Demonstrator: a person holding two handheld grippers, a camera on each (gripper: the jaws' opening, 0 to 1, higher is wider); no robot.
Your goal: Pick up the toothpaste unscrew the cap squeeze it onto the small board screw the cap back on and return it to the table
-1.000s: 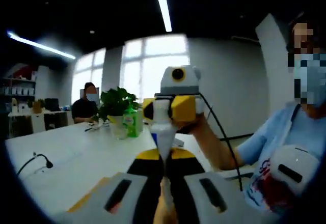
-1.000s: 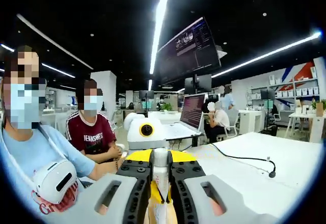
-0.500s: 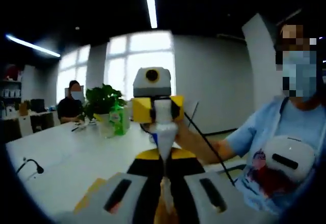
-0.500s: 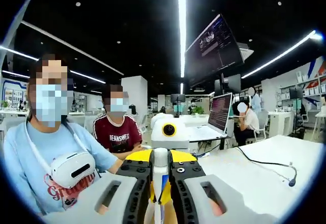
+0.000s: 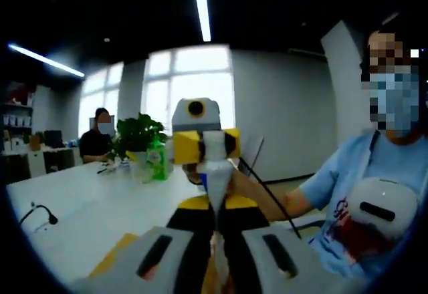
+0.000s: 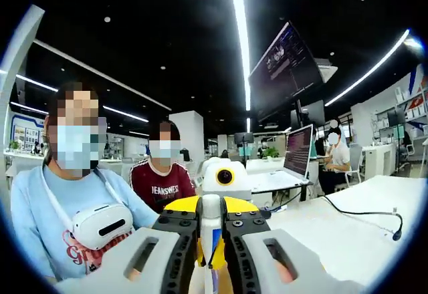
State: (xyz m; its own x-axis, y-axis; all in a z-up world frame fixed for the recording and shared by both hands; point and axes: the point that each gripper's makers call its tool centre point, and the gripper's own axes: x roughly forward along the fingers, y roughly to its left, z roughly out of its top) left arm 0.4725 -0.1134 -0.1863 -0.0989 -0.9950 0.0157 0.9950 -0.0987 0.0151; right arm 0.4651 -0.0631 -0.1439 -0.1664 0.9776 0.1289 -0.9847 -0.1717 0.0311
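Now your left gripper (image 5: pixel 215 222) clamps the soft toothpaste (image 5: pixel 212 174) body. Your right gripper (image 5: pixel 204 145) pinches its stiff cap (image 6: pixel 210 207); grip gently.

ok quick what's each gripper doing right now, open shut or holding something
Left gripper: shut on the body of the toothpaste tube.
Right gripper: shut on the cap end of the same tube.

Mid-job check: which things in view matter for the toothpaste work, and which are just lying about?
Job:
toothpaste tube, held by its body in the left claw
cap, gripped by the right claw

Lying about:
potted plant
green bottle
laptop
cable on the white table
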